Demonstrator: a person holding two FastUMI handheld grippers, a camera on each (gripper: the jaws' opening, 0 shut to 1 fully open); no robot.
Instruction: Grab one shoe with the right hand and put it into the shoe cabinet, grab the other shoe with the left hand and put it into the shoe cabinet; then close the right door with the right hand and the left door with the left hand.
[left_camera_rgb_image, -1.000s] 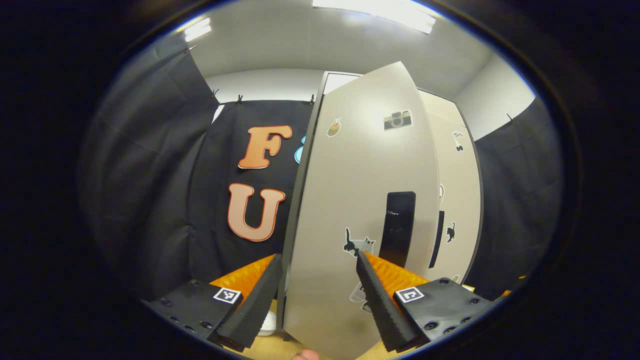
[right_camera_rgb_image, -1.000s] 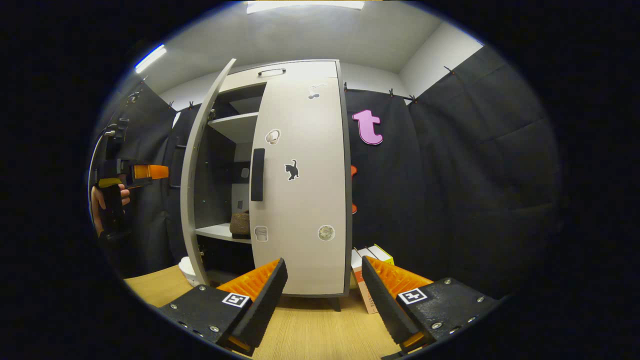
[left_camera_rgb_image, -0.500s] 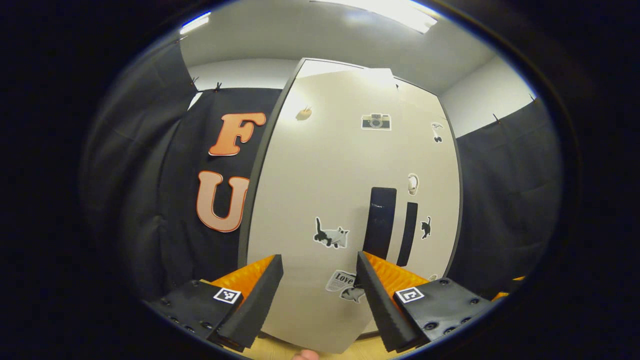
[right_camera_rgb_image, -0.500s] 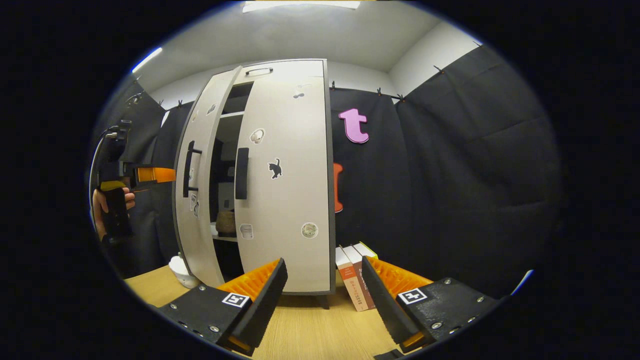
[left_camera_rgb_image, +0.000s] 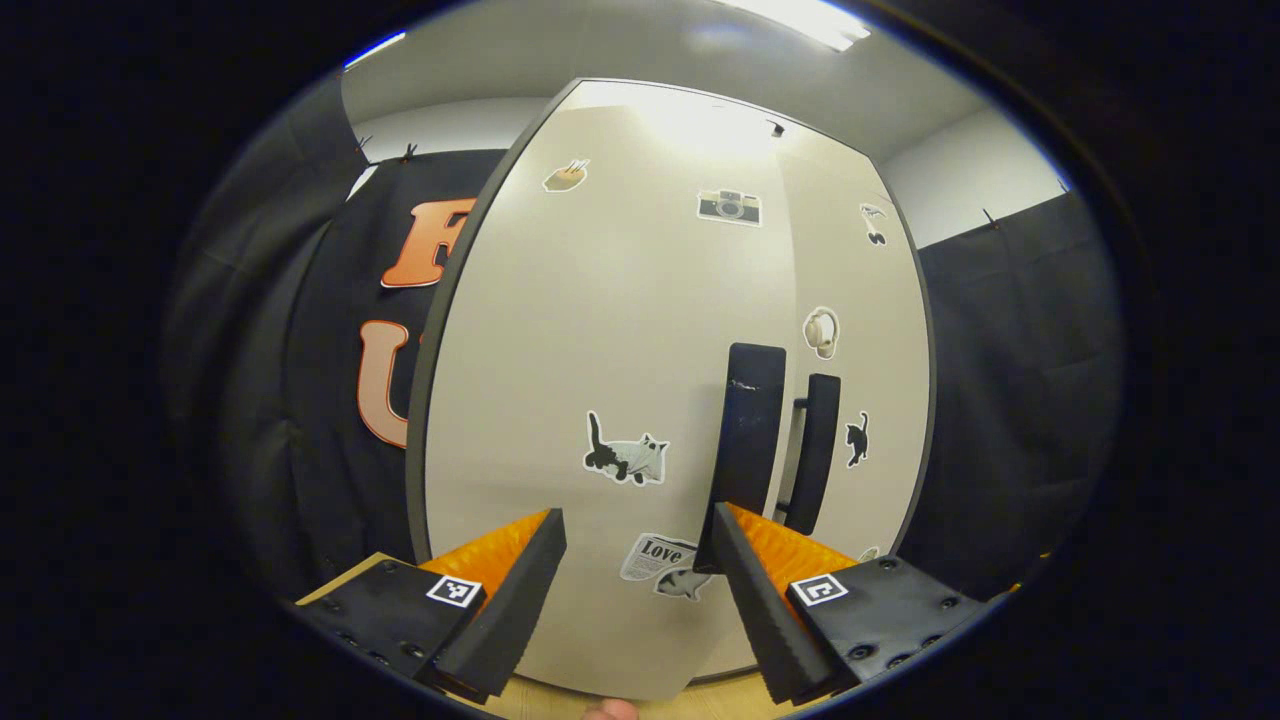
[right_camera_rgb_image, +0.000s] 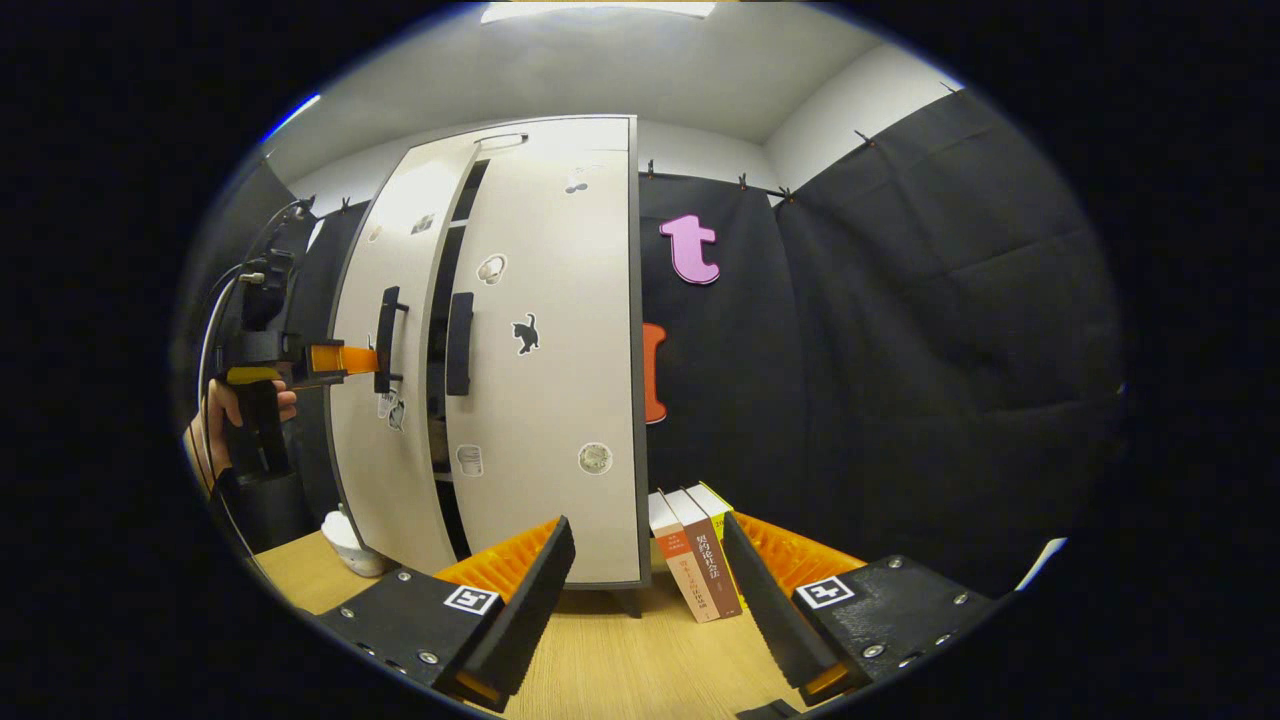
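Two doors are all that is left of this job, and only the left door (left_camera_rgb_image: 600, 330) is not yet home.

In the left gripper view, your left gripper (left_camera_rgb_image: 635, 590) has its jaws spread wide with nothing between them, facing the lower panel of that door just beside its dark handle (left_camera_rgb_image: 745, 440). The right door (left_camera_rgb_image: 860, 380) lies beyond, its own handle close alongside. Whether a fingertip is actually touching the panel I cannot tell. Push flat against the panel rather than hooking the handle, and follow the swing so the fingertips do not skid across the smooth face.

In the right gripper view, your right gripper (right_camera_rgb_image: 645, 590) hangs back over the tabletop (right_camera_rgb_image: 620, 660), jaws apart and empty. The right door (right_camera_rgb_image: 545, 350) sits flush on the shoe cabinet (right_camera_rgb_image: 560, 135), while the left door (right_camera_rgb_image: 385, 380) stands slightly ajar, a dark gap showing between the two. Your hand (right_camera_rgb_image: 215, 430) holds the left gripper (right_camera_rgb_image: 345, 358) at handle height against it. The shoes are hidden; I judge them to be inside the cabinet. Keep the right gripper clear of the books (right_camera_rgb_image: 695, 560) leaning by the cabinet's foot, and press the left door steadily until the gap shuts, without slamming.
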